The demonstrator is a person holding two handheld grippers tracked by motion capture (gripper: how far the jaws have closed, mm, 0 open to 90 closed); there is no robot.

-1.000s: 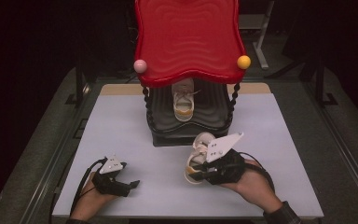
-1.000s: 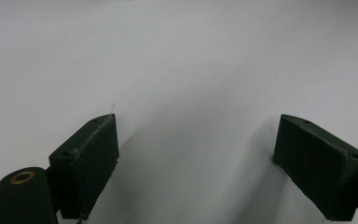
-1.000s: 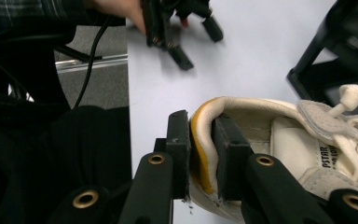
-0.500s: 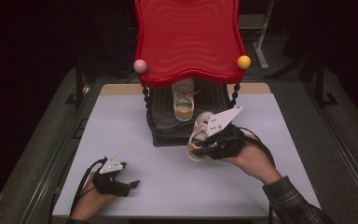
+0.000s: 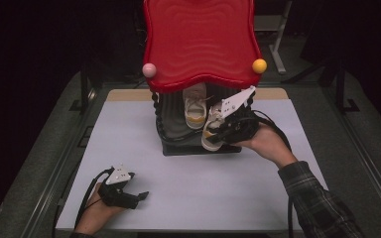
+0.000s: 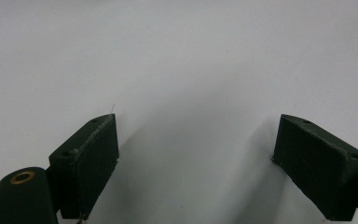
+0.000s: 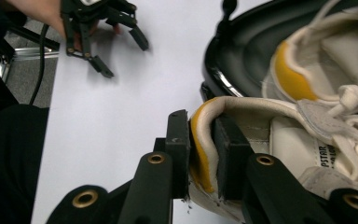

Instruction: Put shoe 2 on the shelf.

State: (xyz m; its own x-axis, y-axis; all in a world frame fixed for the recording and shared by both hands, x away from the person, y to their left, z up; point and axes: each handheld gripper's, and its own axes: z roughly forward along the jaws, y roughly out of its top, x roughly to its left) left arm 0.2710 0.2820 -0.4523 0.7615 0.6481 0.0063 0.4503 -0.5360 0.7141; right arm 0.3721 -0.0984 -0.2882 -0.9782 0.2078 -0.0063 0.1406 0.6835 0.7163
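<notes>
A white sneaker with yellow heel lining (image 5: 207, 140) hangs at the front right of the black lower shelf (image 5: 178, 141). My right gripper (image 5: 222, 130) is shut on it. In the right gripper view the jaws (image 7: 201, 158) pinch the sneaker's heel collar (image 7: 279, 140), one pad inside and one outside. A matching sneaker (image 5: 194, 106) stands on the shelf under the red wavy top (image 5: 198, 42); it lies just beyond the held one (image 7: 335, 56). My left gripper (image 5: 129, 196) rests on the white table near its front left, open, with nothing between its fingers (image 6: 88, 154).
The stand carries a pink ball (image 5: 149, 70) and an orange ball (image 5: 259, 65) at its red top's front corners. The white tabletop (image 5: 203, 183) stretches bare in front of the stand. Dark metal rails (image 5: 44, 198) run along the table's sides.
My right gripper has carried the sneaker up and away from the table's front to the shelf's front right edge. The left gripper has stayed where it was.
</notes>
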